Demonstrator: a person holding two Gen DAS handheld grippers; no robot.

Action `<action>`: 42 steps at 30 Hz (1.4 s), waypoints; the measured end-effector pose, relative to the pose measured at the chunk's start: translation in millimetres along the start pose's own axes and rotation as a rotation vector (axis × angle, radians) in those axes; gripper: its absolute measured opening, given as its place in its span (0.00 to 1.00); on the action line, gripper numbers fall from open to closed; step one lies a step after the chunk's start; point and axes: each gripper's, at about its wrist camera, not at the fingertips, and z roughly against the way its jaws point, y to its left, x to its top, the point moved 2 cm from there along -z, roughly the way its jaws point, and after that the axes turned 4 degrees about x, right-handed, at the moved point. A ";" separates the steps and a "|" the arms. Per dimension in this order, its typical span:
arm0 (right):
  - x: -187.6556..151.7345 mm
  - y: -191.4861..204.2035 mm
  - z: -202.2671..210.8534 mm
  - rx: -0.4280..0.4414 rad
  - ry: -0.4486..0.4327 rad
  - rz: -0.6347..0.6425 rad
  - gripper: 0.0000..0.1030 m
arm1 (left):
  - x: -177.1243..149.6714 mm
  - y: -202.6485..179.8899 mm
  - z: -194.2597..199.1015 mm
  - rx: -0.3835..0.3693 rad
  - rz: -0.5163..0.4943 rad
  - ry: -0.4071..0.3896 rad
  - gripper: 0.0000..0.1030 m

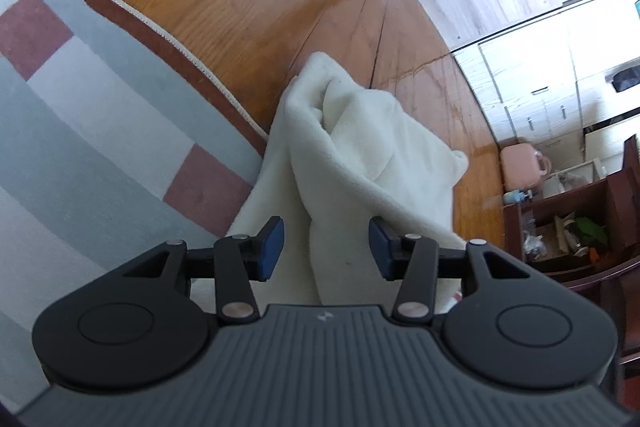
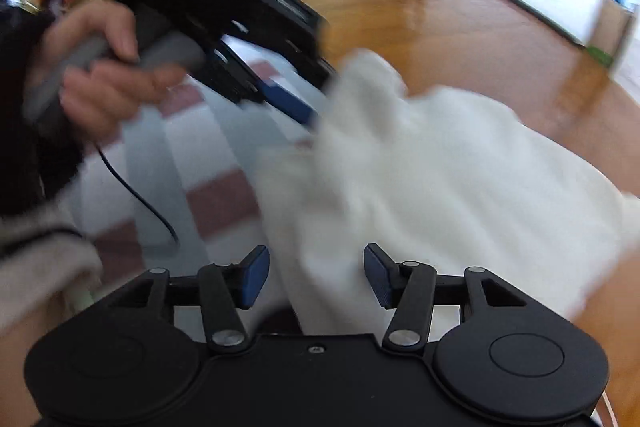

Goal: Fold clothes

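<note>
Your left gripper (image 1: 326, 247) and right gripper (image 2: 316, 277) gape wide over the rumpled garment (image 1: 360, 155) at frame centre; pinch an edge.

Left gripper (image 1: 326, 247), seen from its own wrist camera: the jaws stood apart, blue pads (image 1: 272, 247) facing each other across a wide gap, nothing clamped between them. Right gripper (image 2: 316, 277), own wrist camera: the jaws likewise stood wide apart, nothing pinched. In the right wrist view the left gripper appeared at upper left, angled downward to the right; the person's left hand (image 2: 108, 75) was wrapped around its grey handle, fingers (image 2: 120, 83) curled beneath, motion-blurred. A pale sleeve (image 2: 36, 259) lay at lower left.
</note>
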 end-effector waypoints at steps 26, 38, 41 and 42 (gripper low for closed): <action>-49.0 -31.8 -29.3 -0.340 0.036 -0.278 0.77 | -14.7 -38.7 -6.1 -0.029 -0.062 -0.049 0.65; -54.7 -9.4 2.3 -0.409 0.059 -0.096 0.32 | -37.9 -58.1 -42.9 0.309 -0.258 -0.009 0.35; -50.6 -12.1 13.4 -0.362 0.016 -0.121 0.31 | -36.4 -64.4 -35.8 0.310 -0.321 -0.051 0.21; -48.0 -17.6 22.4 -0.313 -0.017 -0.162 0.30 | -35.8 -66.8 -32.1 0.311 -0.341 -0.065 0.21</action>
